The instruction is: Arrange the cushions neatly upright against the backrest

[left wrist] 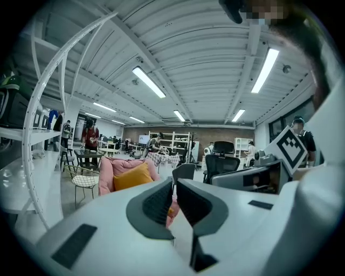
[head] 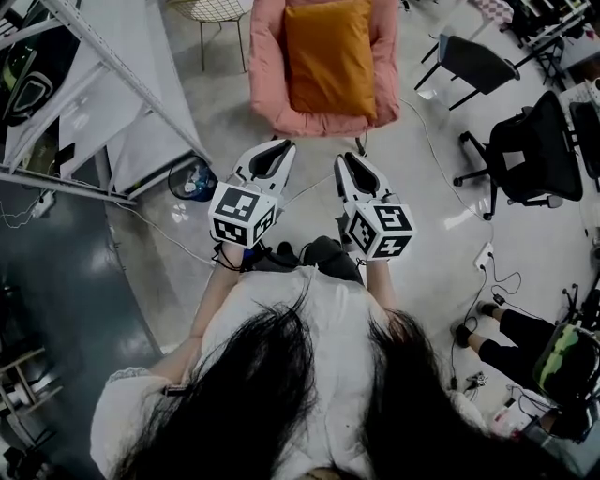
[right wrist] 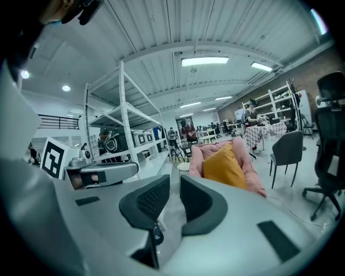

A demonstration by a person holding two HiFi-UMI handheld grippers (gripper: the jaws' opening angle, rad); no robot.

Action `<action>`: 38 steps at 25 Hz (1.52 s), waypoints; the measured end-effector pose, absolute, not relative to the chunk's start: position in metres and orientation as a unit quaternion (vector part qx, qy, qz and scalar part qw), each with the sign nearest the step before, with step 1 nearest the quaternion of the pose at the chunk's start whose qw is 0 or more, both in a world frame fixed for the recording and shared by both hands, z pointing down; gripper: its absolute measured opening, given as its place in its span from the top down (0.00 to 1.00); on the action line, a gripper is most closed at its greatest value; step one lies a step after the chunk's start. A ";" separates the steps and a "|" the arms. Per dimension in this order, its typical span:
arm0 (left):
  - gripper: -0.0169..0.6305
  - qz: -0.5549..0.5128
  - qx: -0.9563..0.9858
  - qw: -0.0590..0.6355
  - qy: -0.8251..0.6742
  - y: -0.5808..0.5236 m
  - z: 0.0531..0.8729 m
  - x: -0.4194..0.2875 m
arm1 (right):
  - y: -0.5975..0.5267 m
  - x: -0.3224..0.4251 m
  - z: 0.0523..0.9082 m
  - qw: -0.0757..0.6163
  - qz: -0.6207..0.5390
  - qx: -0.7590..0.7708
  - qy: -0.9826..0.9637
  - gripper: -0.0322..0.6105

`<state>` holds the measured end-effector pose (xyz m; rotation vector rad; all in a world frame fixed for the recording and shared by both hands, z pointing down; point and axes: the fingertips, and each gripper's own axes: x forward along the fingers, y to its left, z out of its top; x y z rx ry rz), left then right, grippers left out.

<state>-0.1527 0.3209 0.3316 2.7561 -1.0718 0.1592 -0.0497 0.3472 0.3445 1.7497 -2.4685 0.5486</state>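
Note:
An orange cushion (head: 330, 56) stands upright against the backrest of a pink armchair (head: 265, 86) at the top of the head view. My left gripper (head: 277, 145) and right gripper (head: 344, 161) are held side by side in the air, well short of the chair, both pointing at it. The jaws of each are shut with nothing between them. In the left gripper view the closed left gripper (left wrist: 174, 186) has the cushion (left wrist: 132, 176) far behind it. In the right gripper view the orange cushion (right wrist: 222, 167) leans in the armchair (right wrist: 252, 168) beyond the right gripper (right wrist: 175, 180).
A white rack frame (head: 112, 66) stands at the left. A wire chair (head: 211, 11) is beside the armchair. A dark chair (head: 473, 61) and a black office chair (head: 530, 150) stand at the right. A cable (head: 441, 150) runs over the floor. A seated person's legs (head: 511, 342) show lower right.

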 end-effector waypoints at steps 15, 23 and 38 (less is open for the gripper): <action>0.92 0.055 0.919 0.108 -0.376 0.255 0.345 -0.127 | 0.278 -0.015 0.367 0.044 0.198 0.557 -0.806 0.84; 0.92 0.055 0.902 0.126 -0.409 0.174 0.354 -0.076 | 0.188 0.044 0.378 0.059 0.208 0.528 -0.821 0.84; 0.92 0.082 0.870 0.123 -0.471 0.083 0.361 -0.007 | 0.080 0.121 0.397 0.065 0.228 0.472 -0.849 0.84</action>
